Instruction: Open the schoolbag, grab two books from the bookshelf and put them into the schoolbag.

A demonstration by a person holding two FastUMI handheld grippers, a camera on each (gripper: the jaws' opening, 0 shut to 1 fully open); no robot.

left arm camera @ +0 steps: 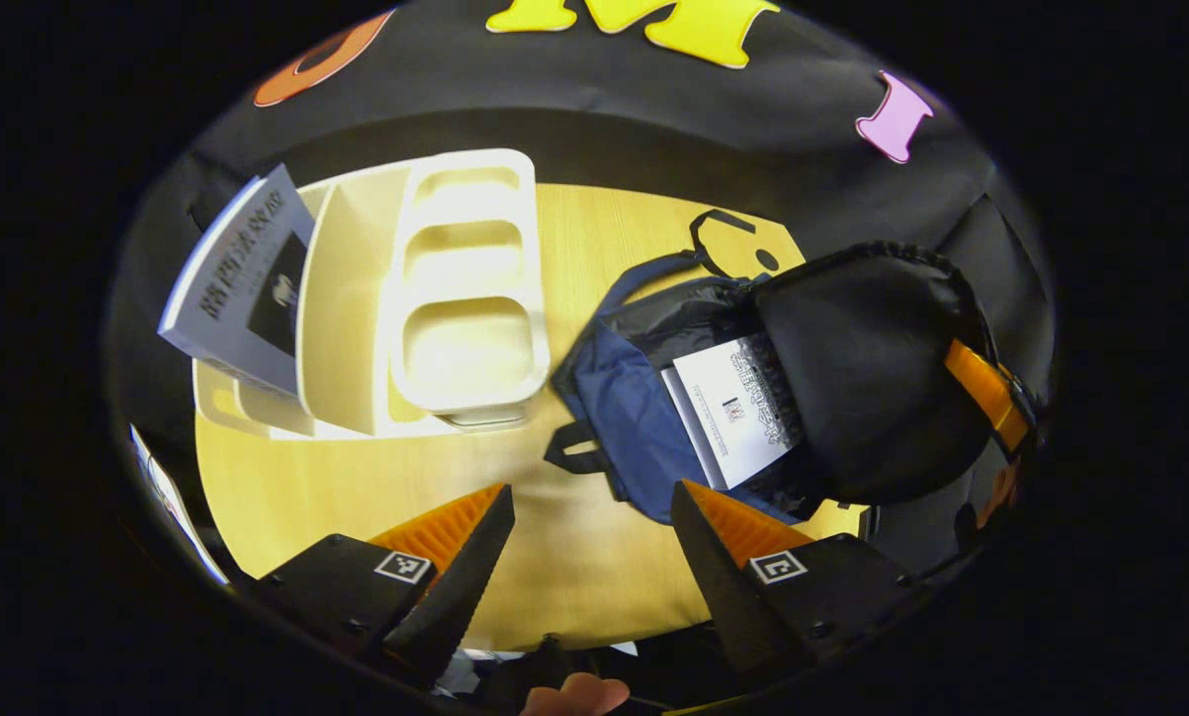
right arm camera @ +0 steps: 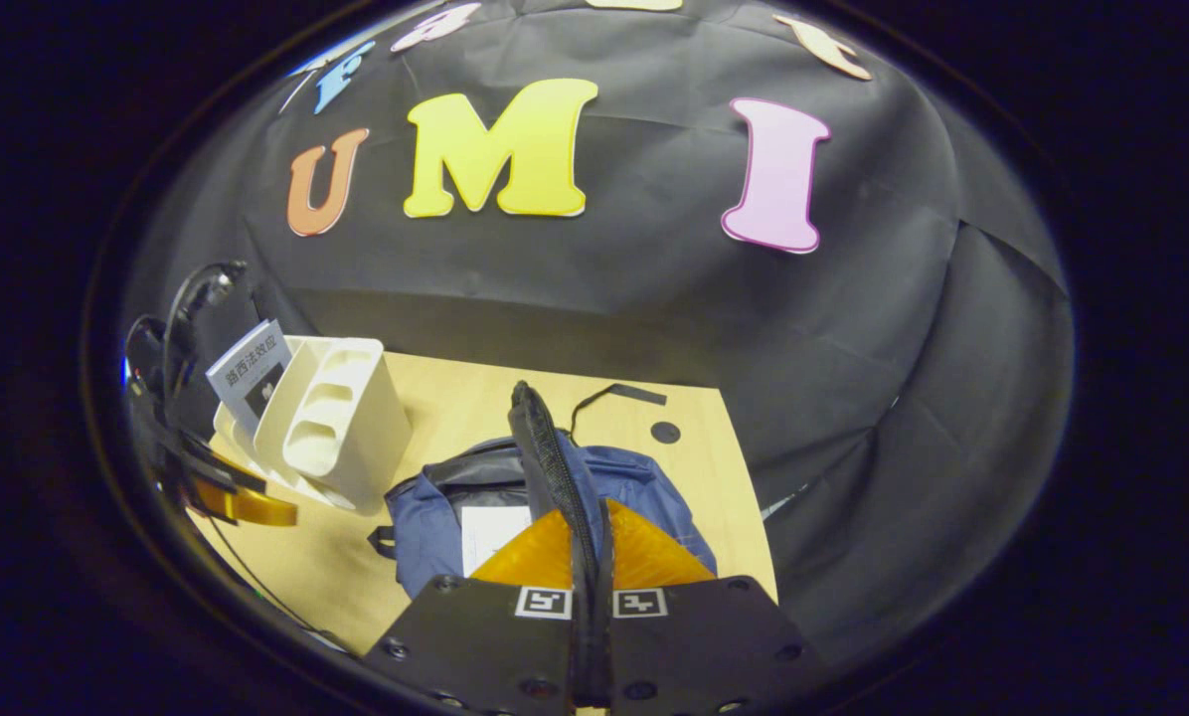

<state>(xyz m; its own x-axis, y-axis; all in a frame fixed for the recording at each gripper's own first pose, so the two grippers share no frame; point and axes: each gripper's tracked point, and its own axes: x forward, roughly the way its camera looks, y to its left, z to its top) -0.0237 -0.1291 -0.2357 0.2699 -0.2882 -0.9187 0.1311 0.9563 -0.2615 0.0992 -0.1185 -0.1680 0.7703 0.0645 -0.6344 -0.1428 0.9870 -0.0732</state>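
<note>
Right gripper (right arm camera: 591,557) clamped on schoolbag (right arm camera: 644,477) flap (right arm camera: 555,467), lifted; left gripper (left arm camera: 594,527) spread empty over wood table (left arm camera: 575,557) w/ bookshelf (left arm camera: 465,288).

Navy schoolbag (left arm camera: 626,418), cream bookshelf (left arm camera: 425,298)

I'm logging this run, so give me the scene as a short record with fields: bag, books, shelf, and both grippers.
schoolbag: blue schoolbag lies open on the wooden table, its black flap held up
book in bag: one white book sits in the opening
book on shelf: one grey book leans in the white bookshelf
left gripper: open, holding nothing, above the table near the bag
right gripper: shut on the flap's edge
task state: second book not yet in the bag
</note>
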